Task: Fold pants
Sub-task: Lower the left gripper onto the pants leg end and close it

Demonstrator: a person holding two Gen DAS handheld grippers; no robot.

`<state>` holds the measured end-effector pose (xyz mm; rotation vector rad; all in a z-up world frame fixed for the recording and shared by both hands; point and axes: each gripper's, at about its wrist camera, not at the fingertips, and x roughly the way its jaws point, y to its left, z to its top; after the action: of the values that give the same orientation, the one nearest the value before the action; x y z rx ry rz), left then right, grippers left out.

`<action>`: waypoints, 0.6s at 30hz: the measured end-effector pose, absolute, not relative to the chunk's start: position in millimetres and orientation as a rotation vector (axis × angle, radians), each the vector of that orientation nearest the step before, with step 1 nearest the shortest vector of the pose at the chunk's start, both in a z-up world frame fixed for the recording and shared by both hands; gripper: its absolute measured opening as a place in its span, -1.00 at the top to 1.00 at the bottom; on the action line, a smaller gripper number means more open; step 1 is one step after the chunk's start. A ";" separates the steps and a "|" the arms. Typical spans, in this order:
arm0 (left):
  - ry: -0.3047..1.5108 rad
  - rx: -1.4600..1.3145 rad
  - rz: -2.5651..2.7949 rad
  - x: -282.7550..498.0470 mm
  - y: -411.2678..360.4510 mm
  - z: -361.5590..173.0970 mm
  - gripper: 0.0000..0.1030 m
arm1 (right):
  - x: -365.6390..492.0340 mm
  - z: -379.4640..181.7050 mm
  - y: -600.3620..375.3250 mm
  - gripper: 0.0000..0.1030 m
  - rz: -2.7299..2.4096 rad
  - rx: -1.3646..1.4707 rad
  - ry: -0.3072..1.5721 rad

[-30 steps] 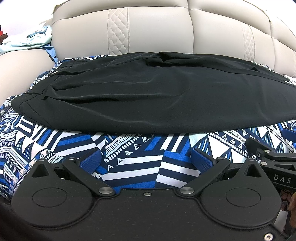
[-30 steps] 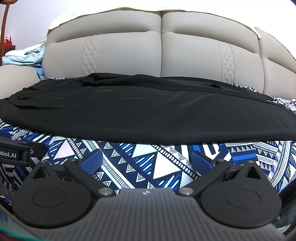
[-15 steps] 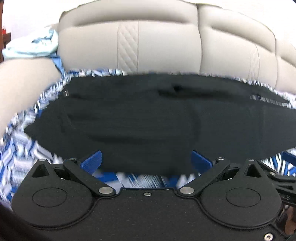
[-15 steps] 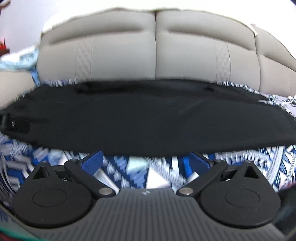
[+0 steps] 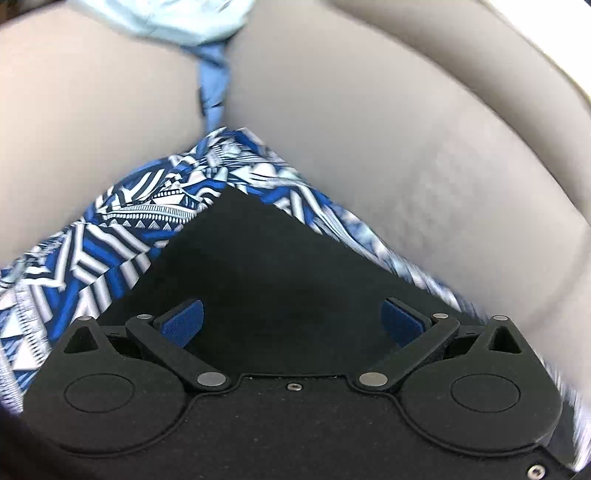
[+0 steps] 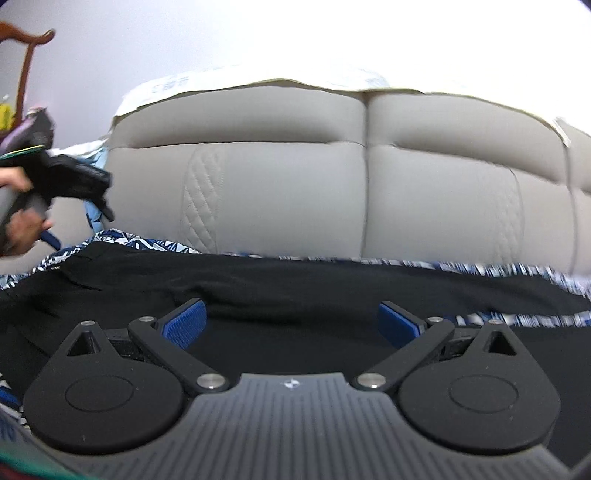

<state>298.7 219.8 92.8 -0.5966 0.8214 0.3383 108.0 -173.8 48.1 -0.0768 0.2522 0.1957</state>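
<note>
Black pants (image 6: 295,291) lie flat across a blue-and-white patterned cloth (image 5: 122,236) on a beige sofa. In the left wrist view a corner of the pants (image 5: 258,258) points toward the gap between sofa arm and backrest. My left gripper (image 5: 291,321) is open, low over that corner, with black fabric between its blue pads. My right gripper (image 6: 291,321) is open, low over the middle of the pants near their far edge. The left gripper also shows in the right wrist view (image 6: 74,184) at the far left, held in a hand.
The sofa backrest (image 6: 332,192) rises right behind the pants. The sofa arm (image 5: 85,129) stands at the left, with a light blue garment (image 5: 177,22) draped on top. A wooden chair back (image 6: 26,62) stands at the far left.
Both grippers have moved forward over the pants. The left one has swung left to the pants' far left corner. Both stay open.
</note>
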 end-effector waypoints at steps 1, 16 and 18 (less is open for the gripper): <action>0.824 -0.629 0.363 315.0 225.7 88.3 -0.99 | 113.0 48.0 -173.2 -1.00 0.201 -0.091 0.247; 0.935 -0.397 0.943 442.0 210.2 19.2 -0.96 | 134.5 29.6 -180.6 -1.00 0.169 -0.086 0.292; 0.877 -0.385 0.976 431.7 203.6 22.2 -0.41 | 133.7 30.3 -179.6 -1.00 0.162 -0.103 0.287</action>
<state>431.7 203.6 22.2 -0.3853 0.8773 0.9757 133.7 -179.6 30.3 -0.1026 0.2869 0.1621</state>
